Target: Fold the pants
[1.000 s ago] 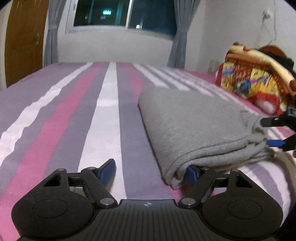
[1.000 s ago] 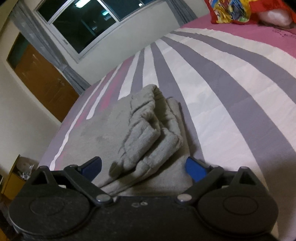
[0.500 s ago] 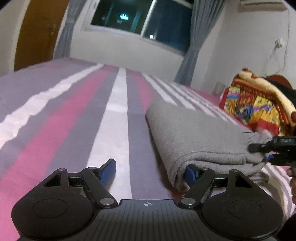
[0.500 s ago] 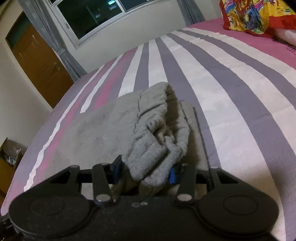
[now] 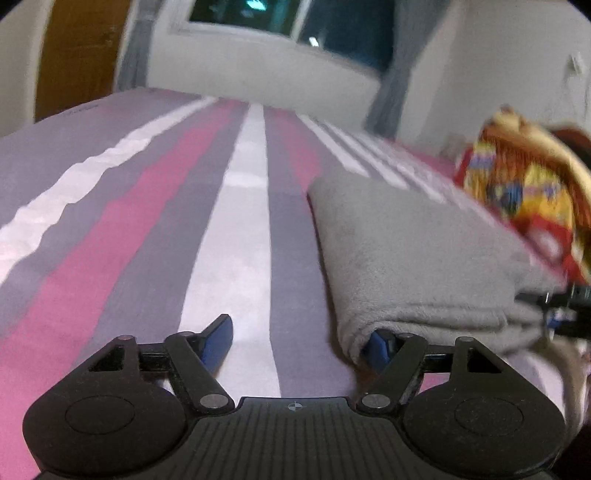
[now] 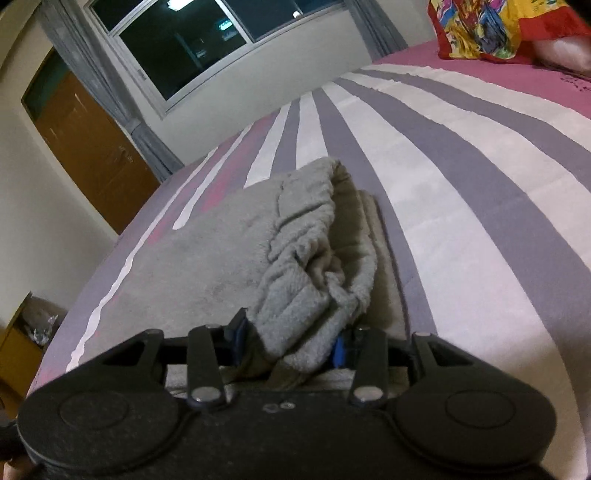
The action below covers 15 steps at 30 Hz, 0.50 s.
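While the right tongs [image 6: 290, 341] are clamped on the bunched, ribbed end of the grey pants [image 6: 295, 258], a thick wad of cloth is pinched between the two blue pads, and the jaws are opening very slightly around it. The left tongs [image 5: 301, 338] are held apart over the bed [image 5: 147, 240]: one blue pad is seen free above a pale stripe of the sheet, while the other is tucked under the rolled near edge of the pants [image 5: 406, 258], with nothing pressed between the two. In the left wrist view the pants are seen folded into a thick flat pad lying on the right part of the striped sheet, and the right tongs [image 5: 557, 314] are glimpsed, blurred, at the garment's far right corner. In the right wrist view the gathered end is seen heaped on top of the flat folded layers, which are spread to the left across the bed [image 6: 480, 221]. Beyond, a bright red and yellow patterned blanket [image 6: 491, 26] is piled at the head of the bed, and a dark window [image 6: 207, 44] flanked by grey curtains [image 6: 110, 96] and a brown door [image 6: 92, 147] are seen on the far wall.
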Motion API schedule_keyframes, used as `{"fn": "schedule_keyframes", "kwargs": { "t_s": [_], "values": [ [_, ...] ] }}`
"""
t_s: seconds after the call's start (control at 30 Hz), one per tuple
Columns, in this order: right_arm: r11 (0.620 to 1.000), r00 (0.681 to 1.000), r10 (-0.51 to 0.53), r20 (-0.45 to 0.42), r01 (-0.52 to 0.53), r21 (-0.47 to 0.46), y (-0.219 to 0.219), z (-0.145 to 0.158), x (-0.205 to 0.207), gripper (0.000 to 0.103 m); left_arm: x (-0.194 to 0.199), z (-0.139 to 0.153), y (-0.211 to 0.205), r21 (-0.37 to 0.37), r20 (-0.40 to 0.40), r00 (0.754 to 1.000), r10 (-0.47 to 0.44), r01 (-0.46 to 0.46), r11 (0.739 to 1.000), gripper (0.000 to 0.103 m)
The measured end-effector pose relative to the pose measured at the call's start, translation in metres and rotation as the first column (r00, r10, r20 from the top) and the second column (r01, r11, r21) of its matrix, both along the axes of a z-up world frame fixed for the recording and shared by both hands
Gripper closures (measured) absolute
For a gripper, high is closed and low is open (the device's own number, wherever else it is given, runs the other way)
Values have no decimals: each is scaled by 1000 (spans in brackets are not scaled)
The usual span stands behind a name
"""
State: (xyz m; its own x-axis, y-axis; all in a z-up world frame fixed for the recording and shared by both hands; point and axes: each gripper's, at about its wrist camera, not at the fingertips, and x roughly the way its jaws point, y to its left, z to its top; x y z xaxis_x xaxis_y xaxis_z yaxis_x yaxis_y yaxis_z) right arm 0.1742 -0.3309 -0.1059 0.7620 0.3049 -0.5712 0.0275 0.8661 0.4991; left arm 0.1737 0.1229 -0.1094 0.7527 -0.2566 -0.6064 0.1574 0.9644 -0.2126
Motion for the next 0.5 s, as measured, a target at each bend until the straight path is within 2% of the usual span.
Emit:
{"fn": "schedule_keyframes", "kwargs": {
  "t_s": [0.07,0.13,0.2,0.27,0.3,0.37,0.43,0.47,0.5],
  "values": [
    [1000,1000,6,-9,-6,-6,-7,5,-7,35,-10,11,3,28,-28,998,-50,51,998,29],
    [997,999,-26,44,29,-69,-15,20,-20,24,-22,28,17,-5,33,998,-60,60,998,29],
    [991,992,-49,113,63,-118,-23,34,-29,24,-13,43,24,-35,78,997,-19,22,999,29],
    [988,989,-37,141,57,-141,-24,44,-19,24,11,52,17,-50,99,995,-14,19,999,29],
    [986,988,-24,155,49,-159,-20,48,-11,24,28,53,8,-53,94,995,-22,27,998,29],
    [979,985,7,171,28,-202,-8,52,12,25,62,46,-10,-57,33,998,-50,52,997,29],
    [961,990,27,140,13,-278,5,44,33,24,92,26,-29,-30,-66,993,-99,97,995,28],
    [944,996,34,87,-4,-329,8,35,47,24,102,15,-37,-3,-114,986,-121,122,993,20],
    [922,1000,28,-8,-29,-386,11,18,60,22,107,12,-40,15,-126,984,-127,130,991,17]
  ]
}}
